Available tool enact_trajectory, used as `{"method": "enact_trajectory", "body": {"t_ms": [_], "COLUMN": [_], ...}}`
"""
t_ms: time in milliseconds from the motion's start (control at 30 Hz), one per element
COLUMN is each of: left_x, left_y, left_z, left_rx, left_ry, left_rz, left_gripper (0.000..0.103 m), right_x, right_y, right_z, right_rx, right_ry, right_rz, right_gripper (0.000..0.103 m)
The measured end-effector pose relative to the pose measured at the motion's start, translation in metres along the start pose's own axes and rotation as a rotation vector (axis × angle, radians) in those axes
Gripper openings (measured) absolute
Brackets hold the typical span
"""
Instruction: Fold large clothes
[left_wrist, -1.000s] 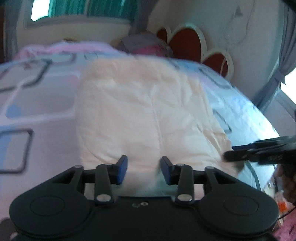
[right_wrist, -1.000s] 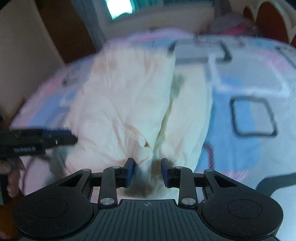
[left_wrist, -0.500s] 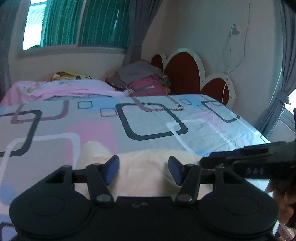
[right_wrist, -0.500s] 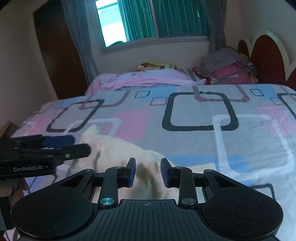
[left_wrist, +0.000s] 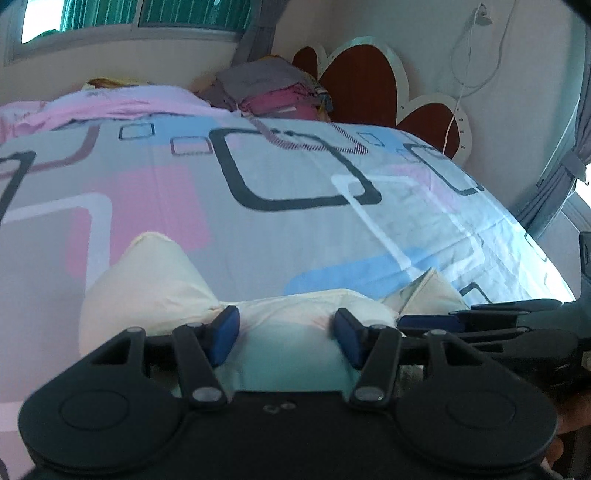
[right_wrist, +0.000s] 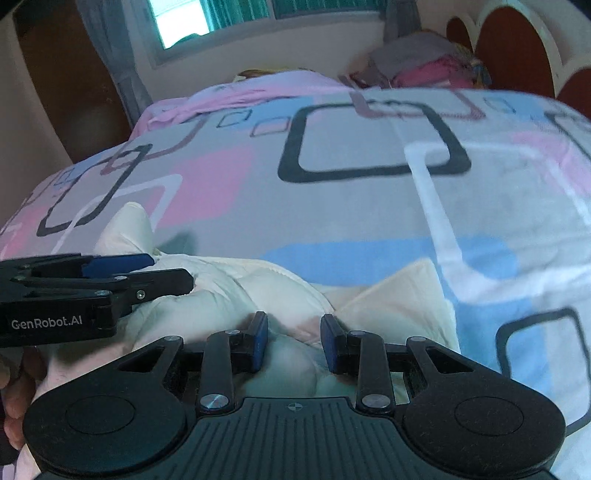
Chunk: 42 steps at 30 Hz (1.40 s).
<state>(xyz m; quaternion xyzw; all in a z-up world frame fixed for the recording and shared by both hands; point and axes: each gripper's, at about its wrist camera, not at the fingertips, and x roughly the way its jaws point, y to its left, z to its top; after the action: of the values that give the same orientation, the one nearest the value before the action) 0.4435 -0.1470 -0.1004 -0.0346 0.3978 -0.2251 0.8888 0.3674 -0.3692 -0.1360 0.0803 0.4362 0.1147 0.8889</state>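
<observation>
Cream garment (left_wrist: 155, 291) is bunched at the bed's (left_wrist: 295, 236) near edge. Your left gripper (left_wrist: 282, 338) gapes wide with cloth between its jaws, unpinched; your right gripper (right_wrist: 293, 339) is parted the same, holding nothing. Close now and you likely pinch several layers, dragging the pile crooked.

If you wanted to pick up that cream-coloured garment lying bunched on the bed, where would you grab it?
Probably the cream garment's raised far-left corner. It peaks clear of the bedsheet, so the left tongs, now open, could close on it from the near side.
</observation>
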Motion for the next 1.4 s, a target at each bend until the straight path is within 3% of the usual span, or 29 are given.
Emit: {"method": "enact_trajectory", "body": {"t_ms": [233, 333, 467, 633, 767, 933, 1167, 1300, 1400], "left_x": [-0.002, -0.031, -0.078, -0.114, -0.100, -0.079, -0.125, -0.141, -0.142], "left_y": [-0.004, -0.015, -0.034, -0.045, -0.041, -0.050, -0.073, -0.084, -0.089], "left_z": [0.001, 0.004, -0.010, -0.043, -0.065, -0.077, -0.082, -0.102, -0.115], "left_rx": [0.040, 0.056, 0.104, 0.102, 0.052, 0.104, 0.135, 0.116, 0.091], "left_ry": [0.007, -0.025, -0.060, -0.075, -0.034, -0.023, -0.058, -0.038, -0.001], "left_rz": [0.012, 0.008, -0.024, -0.059, -0.054, 0.009, -0.001, -0.008, -0.005], "left_gripper": [0.055, 0.055, 0.055, 0.055, 0.055, 0.055, 0.055, 0.055, 0.055], "right_x": [-0.007, -0.050, -0.093, -0.107, -0.090, -0.078, -0.148, -0.165, -0.159], "right_y": [0.008, 0.013, 0.022, 0.021, 0.023, 0.015, 0.008, 0.015, 0.021], "right_z": [0.001, 0.001, -0.014, -0.038, -0.053, -0.064, -0.069, -0.090, -0.109], "right_rx": [-0.027, -0.033, -0.086, -0.129, -0.130, -0.130, -0.128, -0.166, -0.213], "right_ry": [0.004, -0.083, -0.104, -0.055, 0.003, 0.011, -0.036, 0.004, 0.058], "right_rz": [-0.020, 0.022, 0.091, 0.110, 0.106, 0.100, 0.179, 0.193, 0.148], "right_gripper": [0.031, 0.031, 0.031, 0.031, 0.031, 0.030, 0.031, 0.031, 0.031]}}
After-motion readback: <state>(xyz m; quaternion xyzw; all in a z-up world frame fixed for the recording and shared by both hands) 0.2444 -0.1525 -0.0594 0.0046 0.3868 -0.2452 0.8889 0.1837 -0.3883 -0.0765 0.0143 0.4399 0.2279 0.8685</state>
